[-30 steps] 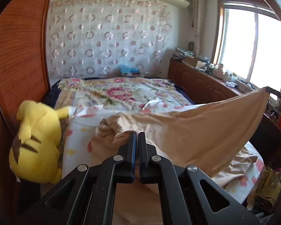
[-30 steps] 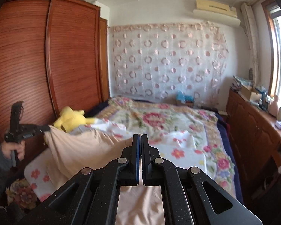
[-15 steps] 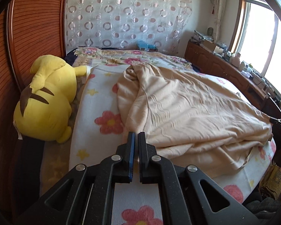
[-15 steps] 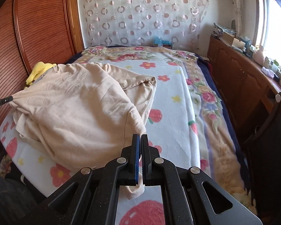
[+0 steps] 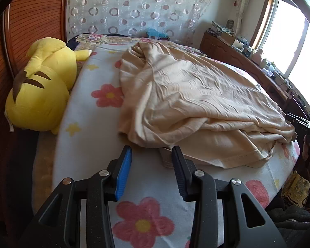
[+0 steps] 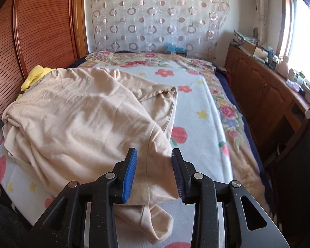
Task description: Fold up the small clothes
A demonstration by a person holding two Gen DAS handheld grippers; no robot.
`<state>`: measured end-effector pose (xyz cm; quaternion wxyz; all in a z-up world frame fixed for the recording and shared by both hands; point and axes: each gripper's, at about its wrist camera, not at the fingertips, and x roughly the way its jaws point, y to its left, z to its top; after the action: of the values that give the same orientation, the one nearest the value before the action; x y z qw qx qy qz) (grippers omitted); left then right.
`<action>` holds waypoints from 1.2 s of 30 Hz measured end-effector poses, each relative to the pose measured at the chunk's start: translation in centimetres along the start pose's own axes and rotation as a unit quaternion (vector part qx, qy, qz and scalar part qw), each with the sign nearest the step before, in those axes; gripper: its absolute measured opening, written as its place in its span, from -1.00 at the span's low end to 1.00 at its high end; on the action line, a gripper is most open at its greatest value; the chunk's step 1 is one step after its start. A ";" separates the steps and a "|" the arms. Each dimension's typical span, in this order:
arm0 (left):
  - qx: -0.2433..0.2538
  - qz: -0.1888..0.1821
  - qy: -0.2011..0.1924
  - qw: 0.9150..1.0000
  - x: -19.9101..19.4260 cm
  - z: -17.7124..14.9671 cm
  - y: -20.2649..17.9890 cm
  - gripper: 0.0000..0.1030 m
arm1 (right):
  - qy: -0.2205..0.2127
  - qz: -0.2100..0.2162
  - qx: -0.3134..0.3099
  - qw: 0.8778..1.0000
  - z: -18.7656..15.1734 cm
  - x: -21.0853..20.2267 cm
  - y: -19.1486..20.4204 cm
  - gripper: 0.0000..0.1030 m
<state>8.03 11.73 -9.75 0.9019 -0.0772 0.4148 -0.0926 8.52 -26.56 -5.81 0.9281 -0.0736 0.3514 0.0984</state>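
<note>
Beige garment lies crumpled on the flowered blanket of the bed, folded over itself, hem edge toward the bed's near edge. Yellow plush toy sits beside the garment, against the wooden wardrobe side of the bed.

Left tool: jaws part open and opening; nothing between the pads except bare blanket. Garment's near fold lies just beyond the fingertips, not gripped.

Right tool: jaws part open and opening. A garment corner lies between the pads and trails below them; the pads do not press it.

Wooden cabinets run along the bed's far side from the plush toy, under the window.
</note>
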 end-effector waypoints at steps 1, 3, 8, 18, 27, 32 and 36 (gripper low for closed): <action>0.003 0.001 -0.002 1.000 0.1 0.0 -0.3 -0.20 | 0.004 0.001 0.001 1.000 -0.1 0.5 0.1 -0.30; 0.002 -0.009 -0.001 1.000 0.3 0.1 -0.7 -0.20 | 0.009 -0.002 0.001 1.000 -0.2 0.8 -0.1 -0.30; 0.011 -0.009 -0.005 1.000 0.9 0.2 -1.5 -0.29 | 0.024 -0.009 0.009 1.000 -0.1 2.2 -0.3 -0.22; 0.014 0.001 -0.075 0.997 -4.9 -0.1 -1.6 -0.95 | 0.024 -0.001 0.020 1.000 -0.1 2.0 -1.0 -0.13; 0.006 0.041 -0.072 0.997 -7.1 -0.6 -0.4 -0.94 | 0.024 0.001 0.020 1.000 -0.1 1.9 -1.1 -0.12; -0.003 0.009 -0.067 0.998 -6.2 -0.2 0.0 -0.23 | 0.023 0.002 0.020 1.000 -0.2 1.6 -1.0 -0.12; 0.018 -0.004 -0.062 0.998 -5.3 -0.2 -1.9 -0.21 | 0.011 0.006 0.012 1.000 -0.3 0.7 -0.6 -0.12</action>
<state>4.32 11.13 -5.57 0.9268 -0.0678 0.3559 -0.0988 8.99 -27.09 -6.48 0.9243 -0.0618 0.3635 0.0986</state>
